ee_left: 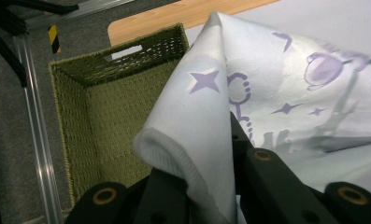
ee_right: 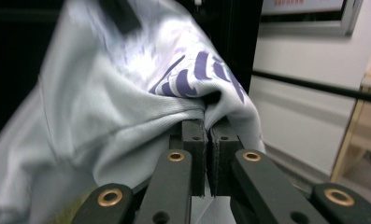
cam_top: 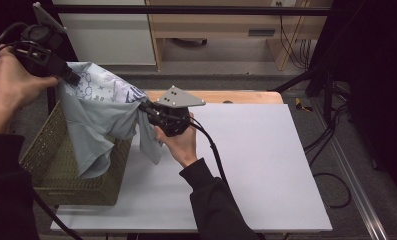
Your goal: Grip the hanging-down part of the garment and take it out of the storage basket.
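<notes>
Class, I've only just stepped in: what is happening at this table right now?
A person holds a pale garment with purple print, stretched in the air between two tools. The left hand-held gripper is shut on one part of the cloth and the right hand-held gripper is shut on another. The garment hangs above the woven green basket, its lower folds draping into it. The basket stands at the left end of the white table.

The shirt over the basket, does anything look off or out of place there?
Nothing stands out. The pale printed shirt hangs bunched between the left gripper and right gripper, its lower part draped into the woven basket.
</notes>
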Tool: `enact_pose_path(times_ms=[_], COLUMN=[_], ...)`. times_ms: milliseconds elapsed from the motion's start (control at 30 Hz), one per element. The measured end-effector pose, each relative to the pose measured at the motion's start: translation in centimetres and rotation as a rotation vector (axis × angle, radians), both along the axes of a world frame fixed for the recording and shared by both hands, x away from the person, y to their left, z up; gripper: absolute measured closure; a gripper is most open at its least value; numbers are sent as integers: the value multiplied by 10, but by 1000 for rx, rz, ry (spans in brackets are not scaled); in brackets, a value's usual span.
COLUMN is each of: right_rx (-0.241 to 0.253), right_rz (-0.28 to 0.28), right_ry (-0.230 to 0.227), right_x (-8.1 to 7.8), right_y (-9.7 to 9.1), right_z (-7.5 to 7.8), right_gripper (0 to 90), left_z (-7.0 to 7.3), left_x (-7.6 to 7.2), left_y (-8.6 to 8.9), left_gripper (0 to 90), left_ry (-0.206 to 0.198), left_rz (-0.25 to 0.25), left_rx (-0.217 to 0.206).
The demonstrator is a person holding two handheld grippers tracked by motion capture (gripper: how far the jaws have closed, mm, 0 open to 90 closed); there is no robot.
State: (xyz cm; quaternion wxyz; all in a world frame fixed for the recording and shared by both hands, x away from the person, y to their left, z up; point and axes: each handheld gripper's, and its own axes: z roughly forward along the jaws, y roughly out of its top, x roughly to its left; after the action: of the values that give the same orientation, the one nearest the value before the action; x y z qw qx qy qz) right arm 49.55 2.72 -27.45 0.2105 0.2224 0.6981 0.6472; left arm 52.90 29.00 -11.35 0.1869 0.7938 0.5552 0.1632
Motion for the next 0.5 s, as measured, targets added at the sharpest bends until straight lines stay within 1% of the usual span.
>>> enact_pose_path(times_ms=[33,67,167,200,267,300,333,367,400,467,500], right_rx=[0,-21,-33,-40,-46,-55,-55,-61,-72,-92,-92], right_rz=[0,2,8,14,17,17,17,22,27,45,45], right_ry=[0,22,65,71,99,108,108,135,136,154,154], right_x=[0,2,4,6,7,9,9,9,10,10,10], right_y=[0,2,6,7,11,13,13,17,19,23,23], right_z=[0,-13,-35,-42,-55,-60,-60,-70,-75,-80,-80], right_gripper=[875,873,870,869,864,860,860,843,823,732,732], left_z=[0,-1,-3,-3,-6,-6,-7,-8,-8,-8,-8], left_x=[0,0,1,2,3,3,3,3,3,4,4], left_y=[0,-1,-4,-5,-8,-8,-9,-9,-9,-9,-9], left_gripper=[828,828,828,828,828,828,828,828,828,828,828], left_ry=[0,2,2,8,15,15,16,18,16,15,15], left_rz=[0,-2,-6,-10,-16,-16,-20,-21,-20,-21,-21], left_rx=[0,-1,3,6,10,10,11,12,12,11,10])
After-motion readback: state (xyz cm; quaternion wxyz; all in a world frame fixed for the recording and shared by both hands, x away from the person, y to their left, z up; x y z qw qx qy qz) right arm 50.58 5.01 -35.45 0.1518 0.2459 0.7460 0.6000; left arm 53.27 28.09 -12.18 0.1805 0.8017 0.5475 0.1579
